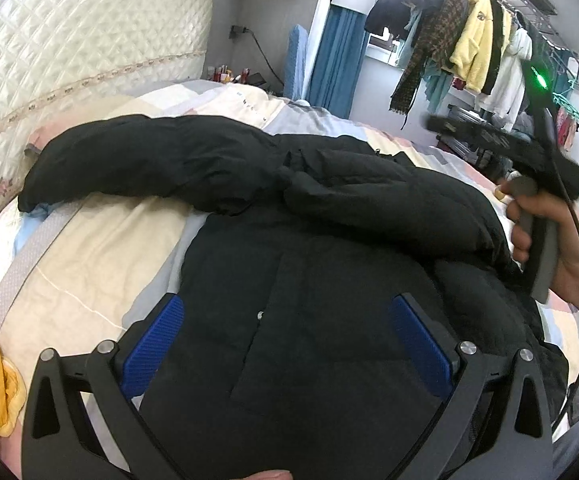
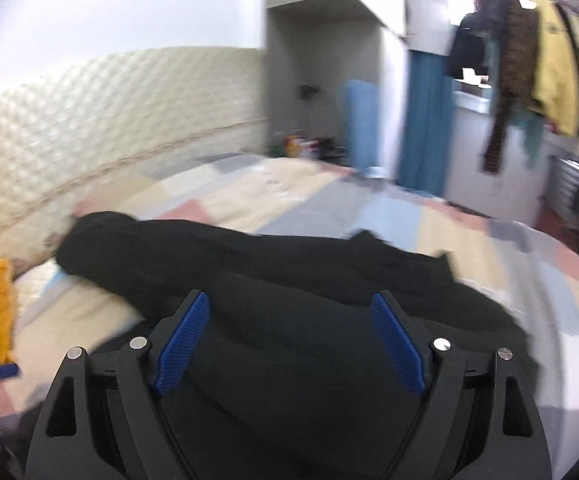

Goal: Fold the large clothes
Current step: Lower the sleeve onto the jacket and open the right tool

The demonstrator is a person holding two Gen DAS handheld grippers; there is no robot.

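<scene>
Sprawling across the patchwork bed (image 1: 101, 248), a black padded coat (image 1: 329, 280) lies under both claws — left (image 1: 289, 344) and right (image 2: 291, 344) — each spread wide, gripping nothing.

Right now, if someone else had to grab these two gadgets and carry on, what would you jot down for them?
Left gripper: open, hovering over the black coat's body, holding nothing.
Right gripper: open, nothing between its pads, above the same coat.
Coat lies on the bed; one sleeve is folded across the chest, the other sleeve stretches out toward the headboard.
Left to do: fold in the outstretched sleeve, then fold the body.
</scene>
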